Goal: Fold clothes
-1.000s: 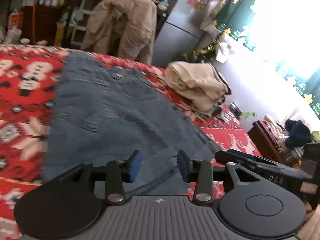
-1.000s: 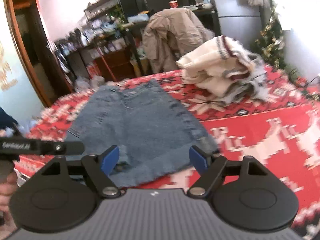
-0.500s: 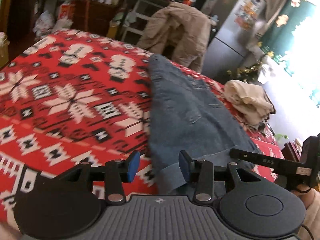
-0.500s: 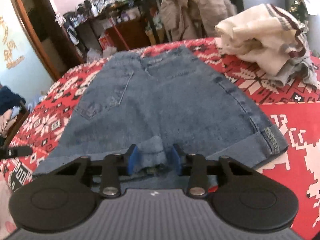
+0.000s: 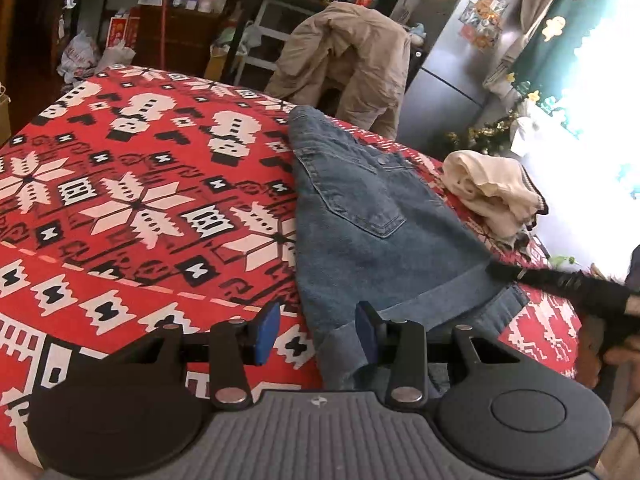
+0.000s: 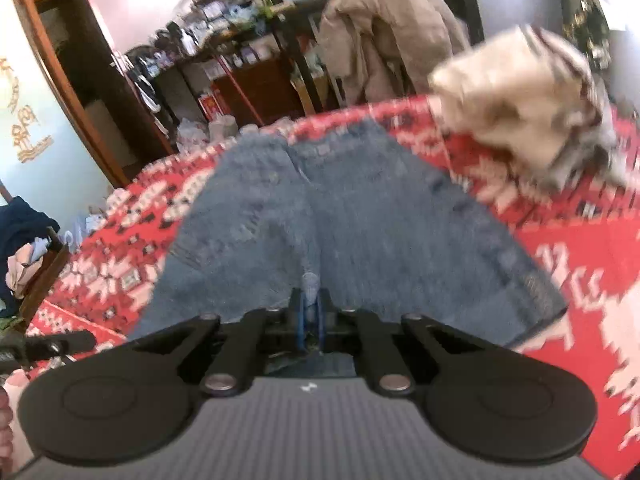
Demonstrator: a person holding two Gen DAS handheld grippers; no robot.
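Observation:
Blue denim shorts (image 5: pixel 368 232) lie flat on a red patterned blanket (image 5: pixel 132 208), waistband far, cuffed hems near. My left gripper (image 5: pixel 316 332) is open at the near left hem, its right finger against the cuff. My right gripper (image 6: pixel 310 316) is shut on the shorts (image 6: pixel 340 216) at the crotch, at the near edge, and appears in the left wrist view as a dark blurred shape (image 5: pixel 560 284) over the right hem.
A crumpled cream sweater (image 5: pixel 492 192) lies on the blanket to the right of the shorts, also in the right wrist view (image 6: pixel 524 108). A beige jacket (image 5: pixel 348 60) hangs over a chair behind the bed. Shelves and a fridge (image 5: pixel 460 56) stand behind.
My right gripper closed from wide open onto the crotch of the shorts. My left gripper swung left to the left hem and stayed open.

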